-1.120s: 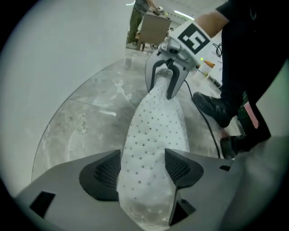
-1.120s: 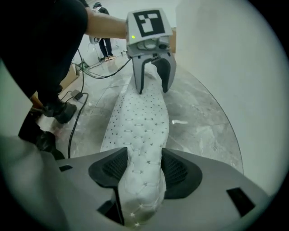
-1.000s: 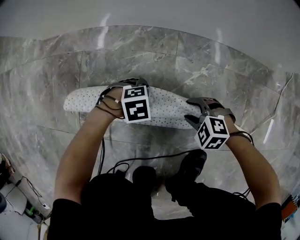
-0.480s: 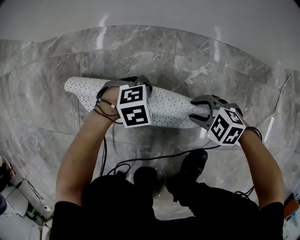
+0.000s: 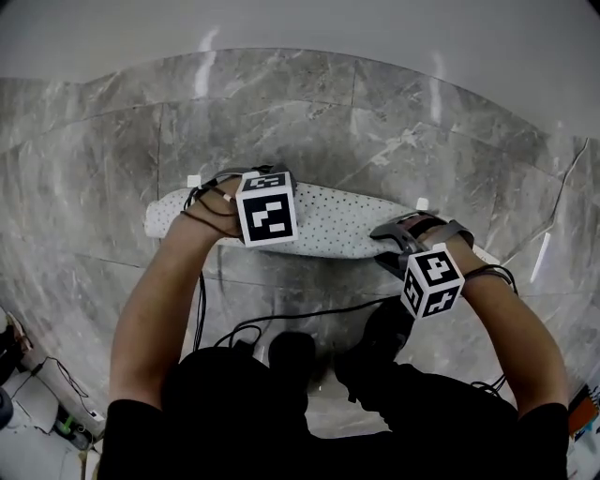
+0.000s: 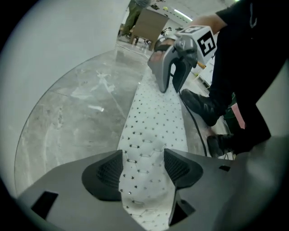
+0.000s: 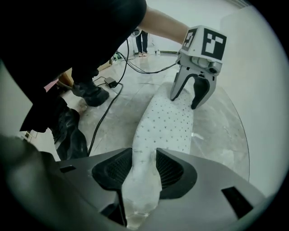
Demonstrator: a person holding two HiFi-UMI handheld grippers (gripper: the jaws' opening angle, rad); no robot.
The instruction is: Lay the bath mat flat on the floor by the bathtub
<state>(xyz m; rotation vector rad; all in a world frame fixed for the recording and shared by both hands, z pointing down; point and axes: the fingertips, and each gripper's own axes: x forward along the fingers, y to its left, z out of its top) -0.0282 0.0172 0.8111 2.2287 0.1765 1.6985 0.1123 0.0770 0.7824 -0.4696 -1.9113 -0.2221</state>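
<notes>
Left gripper view: the left gripper is standing with its jaws spread wide, having just been opening, and the bath mat is running loose between the pads rather than being pinched. The right gripper is doing the holding: its jaws have just been closing and are squeezing the mat's other end into a narrow pleat. One end is probably being let go to settle while the other is being steered. The mat is lying as a narrow, seemingly folded strip on the grey marble floor, alongside the white bathtub side, not yet spread flat. Showing are two grippers, two marker cubes and one mat.
</notes>
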